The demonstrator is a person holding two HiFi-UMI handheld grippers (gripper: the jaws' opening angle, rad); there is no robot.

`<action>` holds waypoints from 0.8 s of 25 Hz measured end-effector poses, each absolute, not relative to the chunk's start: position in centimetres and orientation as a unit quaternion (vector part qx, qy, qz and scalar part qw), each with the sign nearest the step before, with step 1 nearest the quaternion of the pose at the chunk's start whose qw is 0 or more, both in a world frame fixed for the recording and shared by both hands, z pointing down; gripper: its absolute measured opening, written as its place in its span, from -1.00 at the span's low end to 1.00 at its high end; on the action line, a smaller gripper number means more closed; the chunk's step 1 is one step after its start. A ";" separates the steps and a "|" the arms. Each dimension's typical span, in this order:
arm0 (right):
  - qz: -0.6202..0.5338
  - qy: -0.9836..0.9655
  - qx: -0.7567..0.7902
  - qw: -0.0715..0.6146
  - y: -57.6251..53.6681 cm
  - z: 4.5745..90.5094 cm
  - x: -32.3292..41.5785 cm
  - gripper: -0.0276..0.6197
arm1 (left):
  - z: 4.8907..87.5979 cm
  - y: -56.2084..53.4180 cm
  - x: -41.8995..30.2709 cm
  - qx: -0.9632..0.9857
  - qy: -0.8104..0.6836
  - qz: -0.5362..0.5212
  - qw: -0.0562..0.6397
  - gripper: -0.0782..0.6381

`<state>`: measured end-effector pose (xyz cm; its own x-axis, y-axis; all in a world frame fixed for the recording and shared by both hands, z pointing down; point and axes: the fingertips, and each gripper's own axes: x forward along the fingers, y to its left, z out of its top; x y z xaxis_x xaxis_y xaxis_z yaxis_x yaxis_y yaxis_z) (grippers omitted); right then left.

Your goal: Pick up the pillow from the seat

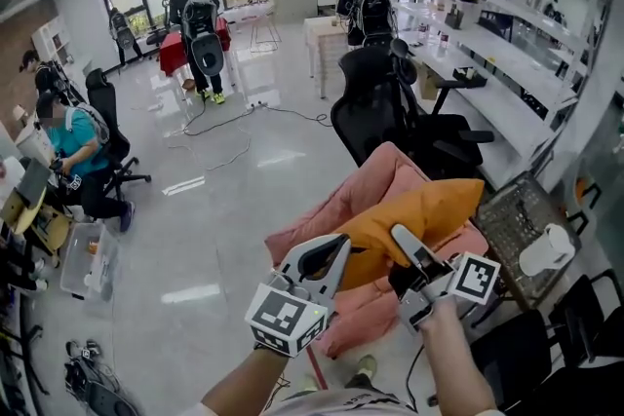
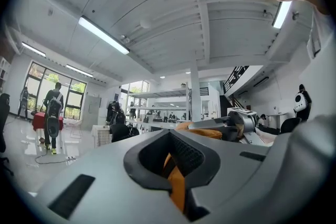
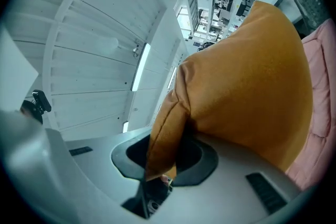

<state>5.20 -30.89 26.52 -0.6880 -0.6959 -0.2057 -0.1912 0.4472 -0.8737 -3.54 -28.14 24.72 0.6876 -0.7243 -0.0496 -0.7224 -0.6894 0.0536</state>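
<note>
Both claws are clamped on the same thing. The left gripper (image 1: 334,250) (image 2: 176,165) has its jaws pinched on a thin fold of orange cloth. The right gripper (image 1: 402,239) (image 3: 165,157) has its jaws closed on a puffy corner of that cloth.

A black mesh-backed office chair (image 1: 390,112) stands behind on the glossy floor. In front of it lies the pink quilted padded seat (image 1: 331,209) (image 3: 320,86), tilted towards the person.

The plump orange fabric pillow (image 1: 419,214) (image 2: 177,186) (image 3: 247,81) lies across the middle of the seat, its far corner reaching past the seat's right edge. Whether it touches the padding cannot be told. The left gripper holds its near left edge and the right gripper its near edge just beside that, with the two grippers close together.
</note>
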 end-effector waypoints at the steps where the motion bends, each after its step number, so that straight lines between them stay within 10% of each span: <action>1: -0.445 0.803 -0.277 0.285 -30.9 26.2 5.2 -0.67 | 24.5 -28.1 -3.6 0.918 -0.394 -0.034 0.013 -0.75; 20: -0.436 0.812 -0.277 0.272 -29.8 25.7 3.4 -0.67 | 24.6 -27.1 -5.1 0.915 -0.401 -0.039 0.018 -0.75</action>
<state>3.35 -29.82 25.74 -0.6989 -0.6869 -0.1994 -0.2124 0.4655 -0.8592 -5.09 -27.05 24.57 0.6755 -0.7350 -0.0579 -0.7323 -0.6780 0.0635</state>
